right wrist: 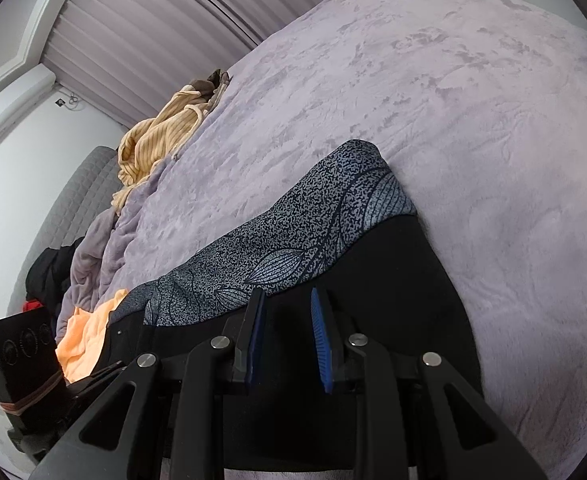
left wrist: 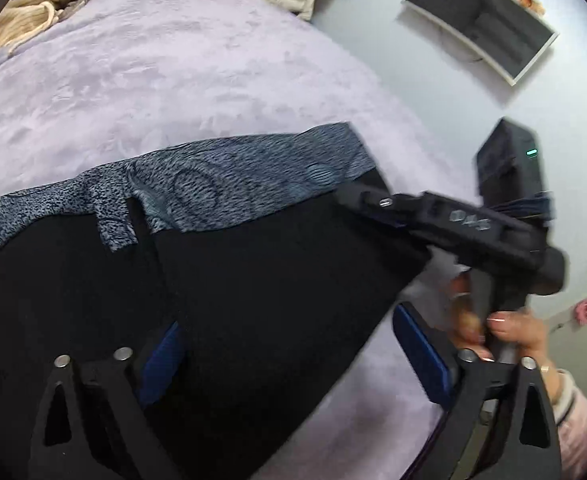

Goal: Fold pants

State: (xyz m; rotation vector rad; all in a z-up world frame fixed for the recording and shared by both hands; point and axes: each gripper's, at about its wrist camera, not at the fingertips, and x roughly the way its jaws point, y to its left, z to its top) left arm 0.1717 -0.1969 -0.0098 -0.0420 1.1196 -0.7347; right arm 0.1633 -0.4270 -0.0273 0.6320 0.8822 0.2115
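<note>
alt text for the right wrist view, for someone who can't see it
The right claw, its blue pads narrowly apart, hovers over black pants with a grey leaf-print waistband, laid on a lilac bedspread. A tan striped garment lies at the bed's far left edge.

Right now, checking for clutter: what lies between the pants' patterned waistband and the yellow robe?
Only bare lilac blanket between waistband and robe, in the right wrist view.

Both wrist views close over pants (left wrist: 253, 280)
</note>
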